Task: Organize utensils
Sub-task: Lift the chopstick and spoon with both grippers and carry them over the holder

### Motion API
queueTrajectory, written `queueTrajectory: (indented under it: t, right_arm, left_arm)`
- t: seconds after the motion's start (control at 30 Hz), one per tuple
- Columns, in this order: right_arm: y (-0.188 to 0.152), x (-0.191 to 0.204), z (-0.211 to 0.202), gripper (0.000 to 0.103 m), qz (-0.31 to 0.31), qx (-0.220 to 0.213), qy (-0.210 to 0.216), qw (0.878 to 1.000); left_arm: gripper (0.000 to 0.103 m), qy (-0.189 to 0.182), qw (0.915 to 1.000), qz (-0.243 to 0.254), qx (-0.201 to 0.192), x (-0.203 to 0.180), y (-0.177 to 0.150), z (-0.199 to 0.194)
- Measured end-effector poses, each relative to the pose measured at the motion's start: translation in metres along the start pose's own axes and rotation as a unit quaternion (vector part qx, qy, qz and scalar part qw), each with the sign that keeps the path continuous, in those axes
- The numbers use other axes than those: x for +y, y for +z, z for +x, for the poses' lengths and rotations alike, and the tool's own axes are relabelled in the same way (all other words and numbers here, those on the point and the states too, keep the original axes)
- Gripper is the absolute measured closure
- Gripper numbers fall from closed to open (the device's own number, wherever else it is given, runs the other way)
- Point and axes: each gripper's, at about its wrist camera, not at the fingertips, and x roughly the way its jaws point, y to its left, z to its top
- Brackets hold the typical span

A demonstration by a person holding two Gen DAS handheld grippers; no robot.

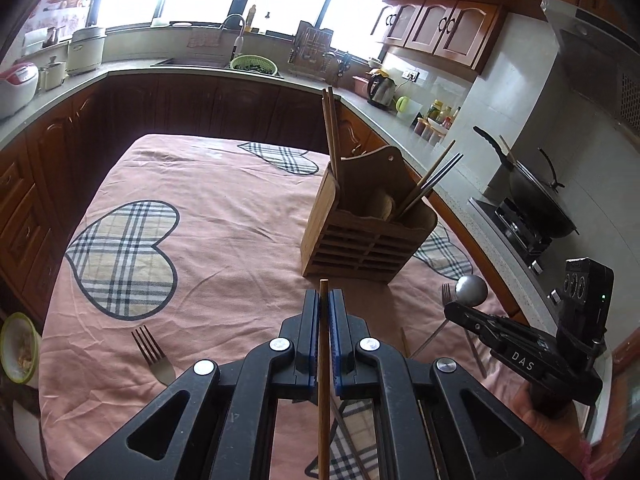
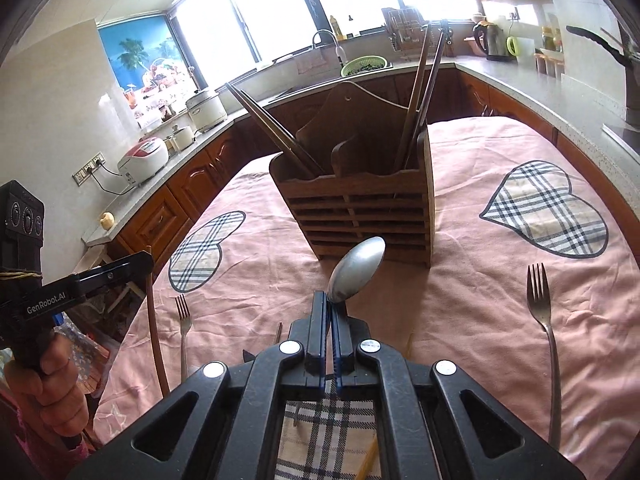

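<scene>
A wooden utensil holder (image 1: 368, 236) stands on the pink tablecloth with several chopsticks (image 1: 331, 128) in its compartments; it also shows in the right wrist view (image 2: 360, 208). My left gripper (image 1: 324, 300) is shut on a brown chopstick (image 1: 323, 380), held above the cloth in front of the holder. My right gripper (image 2: 330, 308) is shut on a metal spoon (image 2: 357, 269), bowl pointing toward the holder; the spoon shows in the left view (image 1: 473, 290). Forks lie on the cloth (image 1: 154, 356) (image 2: 544, 332) (image 2: 183, 328).
The table (image 1: 224, 216) carries a pink cloth with plaid hearts. A thin chopstick (image 2: 368, 460) lies under my right gripper. A green bowl (image 1: 18, 348) sits off the table's left edge. Kitchen counters, a wok (image 1: 536, 196) and a kettle (image 1: 382, 88) surround the table.
</scene>
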Motion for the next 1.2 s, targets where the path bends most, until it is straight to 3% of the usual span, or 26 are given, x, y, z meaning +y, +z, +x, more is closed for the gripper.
queueTrajectory:
  t: [0.57, 1.2]
  right_arm:
    - [0.009, 0.010, -0.037, 0.101, -0.019, -0.051, -0.014, 0.998]
    - [0.029, 0.002, -0.063, 0.101, -0.018, -0.097, -0.028, 0.995]
  left_arm:
    - [0.100, -0.003, 0.9977, -0.018, -0.065, 0.007, -0.003, -0.049]
    - [0.100, -0.025, 0.9912, -0.033, -0.126, 0.011, 0.020, -0.067]
